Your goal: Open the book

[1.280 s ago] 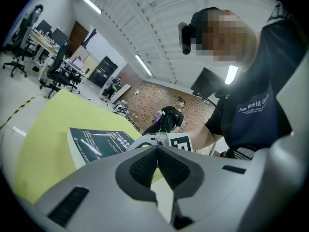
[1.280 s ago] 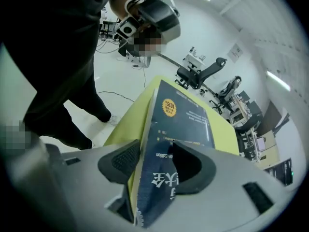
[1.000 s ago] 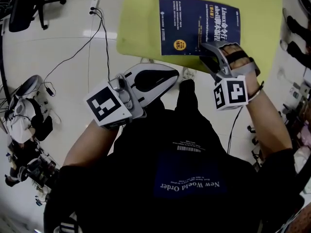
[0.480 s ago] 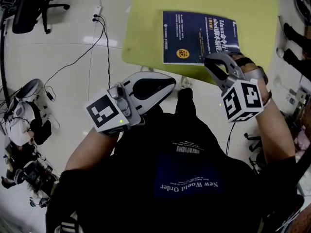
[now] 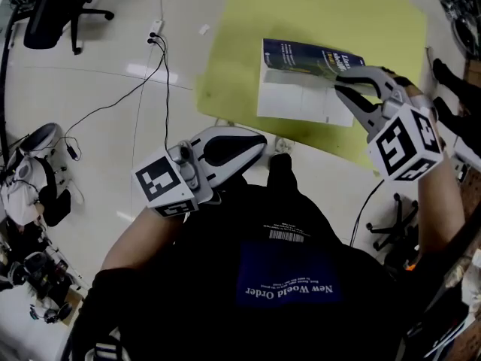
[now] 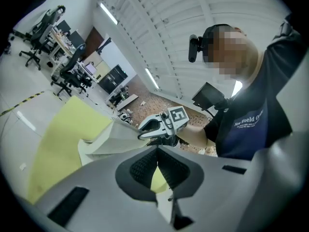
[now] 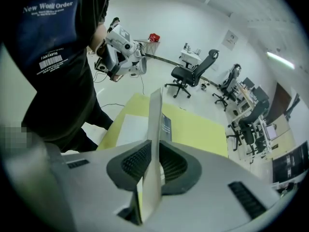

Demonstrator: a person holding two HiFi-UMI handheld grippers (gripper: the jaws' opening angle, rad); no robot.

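standing edge-on in the jaws of the right gripper [image 5: 344,85], just closed down thin on it, the book [image 5: 301,100] cover is swung up off the yellow table [image 5: 248,36] about its far long edge, while the left gripper [image 5: 252,143] is kept shut, empty, well back.

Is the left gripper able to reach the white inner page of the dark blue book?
Probably yes: nothing lies between the left gripper and that page; the right gripper, whose jaws have just been closing, holds the blue cover clear.
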